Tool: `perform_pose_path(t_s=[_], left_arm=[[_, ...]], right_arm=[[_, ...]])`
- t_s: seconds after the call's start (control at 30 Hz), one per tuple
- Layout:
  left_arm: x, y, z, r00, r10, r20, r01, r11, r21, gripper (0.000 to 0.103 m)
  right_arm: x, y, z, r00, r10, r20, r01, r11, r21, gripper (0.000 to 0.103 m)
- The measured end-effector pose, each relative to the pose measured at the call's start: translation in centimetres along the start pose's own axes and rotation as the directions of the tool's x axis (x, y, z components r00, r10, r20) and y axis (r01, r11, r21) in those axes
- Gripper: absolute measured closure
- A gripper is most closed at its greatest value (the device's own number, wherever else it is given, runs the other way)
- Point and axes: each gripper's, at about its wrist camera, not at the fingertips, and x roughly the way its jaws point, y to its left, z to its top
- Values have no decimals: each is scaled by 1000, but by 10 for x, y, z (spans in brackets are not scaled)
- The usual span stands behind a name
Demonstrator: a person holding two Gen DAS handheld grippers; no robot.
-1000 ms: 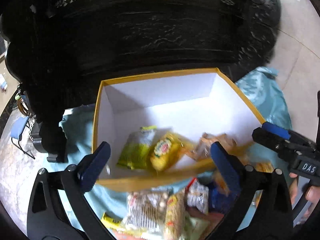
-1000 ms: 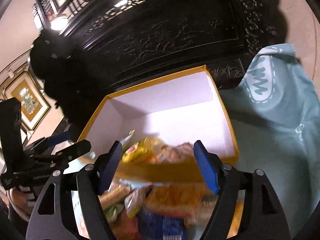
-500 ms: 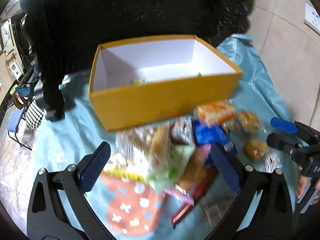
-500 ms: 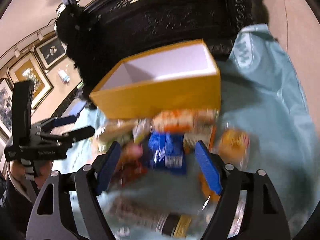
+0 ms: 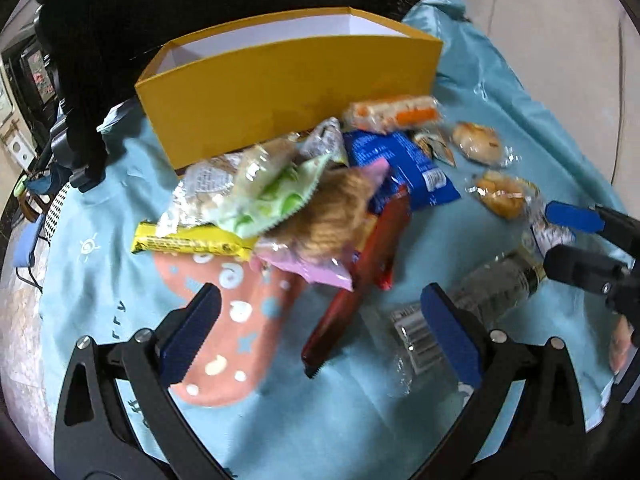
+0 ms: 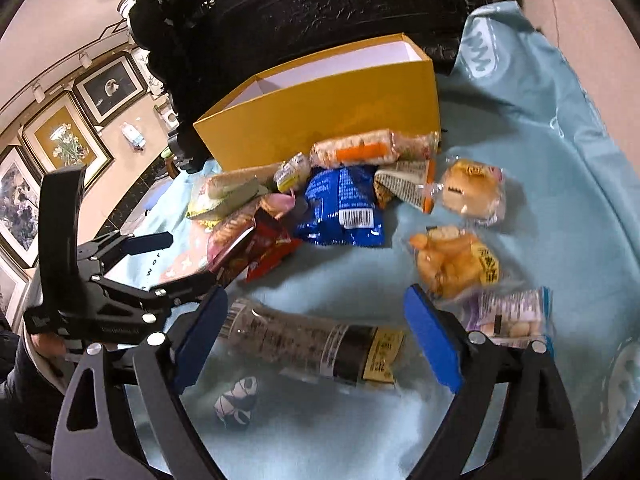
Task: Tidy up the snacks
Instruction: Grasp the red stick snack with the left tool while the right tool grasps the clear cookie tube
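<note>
Change: both your tongs have pulled back from over the yellow box (image 5: 288, 92) and dropped toward the loose pile in front of it.
Left tongs (image 5: 320, 332): open, empty, over the red wrapper (image 5: 356, 280).
Right tongs (image 6: 316, 332): jaws just widened, nothing gripped (the long clear-wrapped pack (image 6: 312, 344) lies between them, untouched).
Snacks: a heap against the box's front wall on the blue cloth (image 6: 540, 168); blue packet (image 6: 344, 208) mid-pile, two buns (image 6: 472, 192) toward the cloth's right edge.
Meaning: likely a fresh pick; most snacks remain unboxed.

Looks like a home living room: framed pictures (image 6: 66, 142) on wall, carved dark wood furniture (image 6: 340, 8), tiled floor (image 5: 560, 32).
</note>
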Motion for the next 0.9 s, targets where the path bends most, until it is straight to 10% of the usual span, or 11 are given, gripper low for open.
perform_pose_path(t_s=[0.17, 0.47, 0.9], left_arm=[[17, -3, -1, 999, 5, -34, -5, 1000, 2, 6], [44, -3, -2, 993, -50, -110, 48, 999, -20, 84], [43, -24, 1, 988, -82, -132, 91, 994, 60, 91]], right_arm=[[5, 0, -8, 1000, -16, -14, 16, 1000, -18, 13], [19, 22, -28, 993, -69, -98, 41, 962, -270, 11], [52, 57, -29, 959, -252, -128, 98, 721, -686, 9]])
